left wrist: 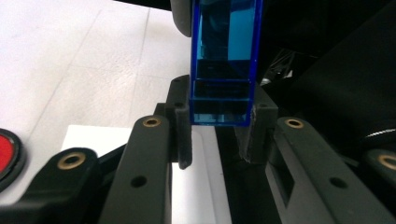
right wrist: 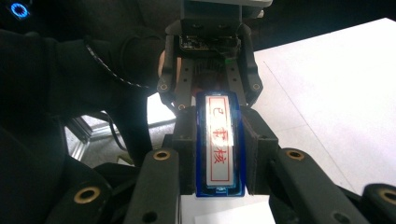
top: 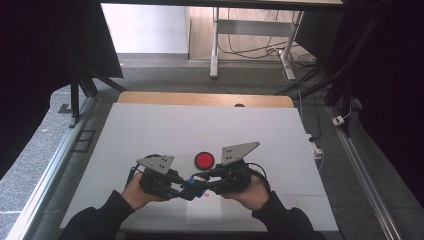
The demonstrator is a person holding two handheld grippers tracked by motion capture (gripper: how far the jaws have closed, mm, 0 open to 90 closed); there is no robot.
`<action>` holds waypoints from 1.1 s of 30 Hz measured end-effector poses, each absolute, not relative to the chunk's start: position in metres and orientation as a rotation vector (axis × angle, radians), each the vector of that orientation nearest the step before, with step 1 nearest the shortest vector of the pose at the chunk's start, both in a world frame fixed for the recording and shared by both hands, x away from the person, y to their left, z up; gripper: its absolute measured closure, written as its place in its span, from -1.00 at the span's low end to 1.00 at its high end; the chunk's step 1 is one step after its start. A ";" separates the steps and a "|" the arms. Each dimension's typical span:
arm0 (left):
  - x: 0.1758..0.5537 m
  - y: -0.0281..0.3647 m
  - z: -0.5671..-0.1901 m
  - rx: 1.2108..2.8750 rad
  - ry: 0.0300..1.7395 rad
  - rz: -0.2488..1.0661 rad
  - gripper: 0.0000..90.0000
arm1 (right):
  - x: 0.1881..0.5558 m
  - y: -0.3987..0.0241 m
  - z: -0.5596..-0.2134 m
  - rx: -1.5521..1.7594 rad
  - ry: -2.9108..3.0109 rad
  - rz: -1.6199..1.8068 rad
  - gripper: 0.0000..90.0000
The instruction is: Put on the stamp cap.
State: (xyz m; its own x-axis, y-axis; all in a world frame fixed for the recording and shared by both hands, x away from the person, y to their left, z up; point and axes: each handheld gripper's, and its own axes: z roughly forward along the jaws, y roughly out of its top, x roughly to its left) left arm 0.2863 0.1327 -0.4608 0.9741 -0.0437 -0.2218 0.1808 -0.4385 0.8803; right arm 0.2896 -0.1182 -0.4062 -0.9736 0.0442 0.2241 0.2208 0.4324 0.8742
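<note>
A blue see-through stamp case (top: 193,184) hangs between both grippers low over the table's front middle. My left gripper (top: 185,193) comes in from the left and is shut on one end; in the left gripper view its jaws pinch the blue case (left wrist: 224,56) on both sides. My right gripper (top: 199,180) comes in from the right, shut on the other end. The right gripper view shows the stamp's white face with red characters (right wrist: 219,140) turned toward the camera, and the left gripper (right wrist: 211,100) clamped on its far end.
A round red pad (top: 204,160) lies just beyond the grippers, also at the left edge of the left gripper view as a red disc (left wrist: 7,156). A small white sheet (top: 204,212) with a red mark lies under the hands on the white table cover (top: 150,135).
</note>
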 end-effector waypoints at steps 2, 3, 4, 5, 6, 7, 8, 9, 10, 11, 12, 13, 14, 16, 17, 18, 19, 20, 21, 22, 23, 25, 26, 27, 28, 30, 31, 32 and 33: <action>0.287 0.133 -0.461 2.008 0.107 -0.253 0.52 | 0.289 -0.118 -0.405 -0.229 -2.528 -1.565 0.57; 0.287 0.132 -0.461 2.008 0.118 -0.251 0.50 | 0.289 -0.118 -0.405 -0.230 -2.537 -1.569 0.57; 0.287 0.133 -0.461 2.007 0.128 -0.251 0.48 | 0.288 -0.118 -0.405 -0.231 -2.548 -1.568 0.57; 0.287 0.133 -0.461 2.005 0.137 -0.249 0.43 | 0.288 -0.118 -0.404 -0.232 -2.555 -1.566 0.57; 0.287 0.133 -0.460 2.009 0.148 -0.245 0.36 | 0.288 -0.118 -0.404 -0.232 -2.562 -1.568 0.57; 0.287 0.134 -0.460 2.014 0.158 -0.236 0.32 | 0.288 -0.118 -0.404 -0.235 -2.564 -1.574 0.57; 0.286 0.134 -0.460 2.017 0.168 -0.225 0.29 | 0.288 -0.118 -0.404 -0.238 -2.566 -1.575 0.57; 0.286 0.135 -0.460 2.021 0.179 -0.218 0.26 | 0.288 -0.119 -0.404 -0.240 -2.570 -1.576 0.57; 0.285 0.135 -0.459 2.028 0.194 -0.212 0.23 | 0.288 -0.119 -0.404 -0.241 -2.575 -1.577 0.57; 0.285 0.135 -0.459 2.034 0.204 -0.203 0.19 | 0.288 -0.119 -0.404 -0.243 -2.580 -1.578 0.57; 0.284 0.136 -0.459 2.037 0.211 -0.193 0.16 | 0.288 -0.119 -0.404 -0.245 -2.586 -1.578 0.57; 0.283 0.137 -0.458 2.042 0.221 -0.181 0.14 | 0.288 -0.120 -0.404 -0.246 -2.592 -1.579 0.57; 0.282 0.137 -0.458 2.050 0.234 -0.168 0.11 | 0.288 -0.120 -0.403 -0.245 -2.598 -1.576 0.57; 0.281 0.139 -0.458 2.059 0.257 -0.152 0.06 | 0.288 -0.120 -0.403 -0.243 -2.608 -1.582 0.57; 0.280 0.139 -0.458 2.061 0.266 -0.141 0.02 | 0.288 -0.120 -0.403 -0.245 -2.614 -1.586 0.57; 0.279 0.140 -0.457 2.065 0.278 -0.129 0.00 | 0.288 -0.120 -0.403 -0.243 -2.622 -1.585 0.57; 0.278 0.141 -0.457 2.070 0.288 -0.118 -0.03 | 0.288 -0.120 -0.403 -0.244 -2.623 -1.587 0.57; 0.277 0.142 -0.457 2.073 0.299 -0.110 -0.06 | 0.288 -0.120 -0.402 -0.241 -2.629 -1.583 0.57; 0.276 0.143 -0.456 2.076 0.313 -0.097 -0.10 | 0.288 -0.121 -0.402 -0.241 -2.632 -1.585 0.57; 0.275 0.144 -0.456 2.083 0.328 -0.087 -0.14 | 0.287 -0.121 -0.402 -0.242 -2.637 -1.584 0.57; 0.274 0.145 -0.456 2.085 0.338 -0.077 -0.15 | 0.287 -0.121 -0.402 -0.243 -2.642 -1.584 0.57; 0.272 0.147 -0.456 2.090 0.361 -0.058 -0.22 | 0.287 -0.121 -0.402 -0.246 -2.648 -1.583 0.57; 0.271 0.148 -0.455 2.095 0.373 -0.047 -0.25 | 0.287 -0.121 -0.402 -0.249 -2.651 -1.583 0.57; 0.270 0.149 -0.455 2.098 0.379 -0.042 -0.29 | 0.287 -0.121 -0.402 -0.253 -2.654 -1.585 0.57; 0.268 0.150 -0.455 2.097 0.386 -0.036 -0.32 | 0.287 -0.121 -0.403 -0.253 -2.656 -1.585 0.57; 0.266 0.151 -0.455 2.105 0.408 -0.017 -0.39 | 0.287 -0.121 -0.403 -0.255 -2.662 -1.586 0.57; 0.265 0.152 -0.455 2.106 0.417 -0.010 -0.43 | 0.287 -0.121 -0.403 -0.260 -2.665 -1.589 0.57; 0.264 0.153 -0.455 2.106 0.425 -0.006 -0.46 | 0.287 -0.121 -0.403 -0.259 -2.667 -1.588 0.57; 0.263 0.155 -0.455 2.106 0.436 -0.001 -0.49 | 0.287 -0.121 -0.403 -0.260 -2.667 -1.590 0.57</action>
State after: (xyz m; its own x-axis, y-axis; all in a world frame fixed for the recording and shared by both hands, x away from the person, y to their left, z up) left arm 0.2628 0.1545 -0.4549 0.9364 0.3067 -0.1706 0.3078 -0.4841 0.8191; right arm 0.2867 -0.1213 -0.4026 -0.9857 0.1298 0.1074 0.1563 0.4656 0.8711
